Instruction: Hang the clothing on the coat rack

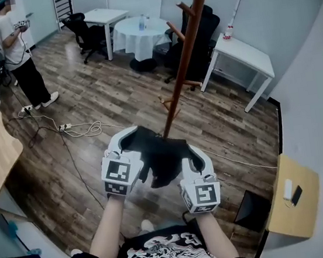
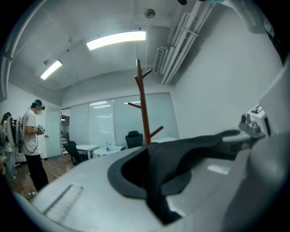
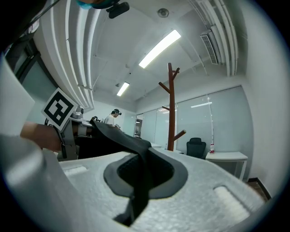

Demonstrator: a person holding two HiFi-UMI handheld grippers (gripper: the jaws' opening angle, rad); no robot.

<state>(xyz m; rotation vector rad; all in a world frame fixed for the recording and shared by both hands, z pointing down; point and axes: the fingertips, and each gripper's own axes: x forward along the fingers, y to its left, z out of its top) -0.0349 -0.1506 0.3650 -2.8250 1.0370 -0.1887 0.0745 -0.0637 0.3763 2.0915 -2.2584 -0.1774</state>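
Two grippers, one garment. Left gripper (image 1: pixel 132 140) and right gripper (image 1: pixel 193 158): jaws of each clenched on the black clothing (image 1: pixel 162 158), held slung between them above the floor, near the coat rack (image 1: pixel 189 45). Pickup judged done; hanging on a peg is not yet done.

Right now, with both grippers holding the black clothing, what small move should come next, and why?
Probably carry the clothing forward and upward toward the coat rack. The left gripper and the right gripper are both shut on it, and the rack's bare pegs stand ahead, apart from the cloth.
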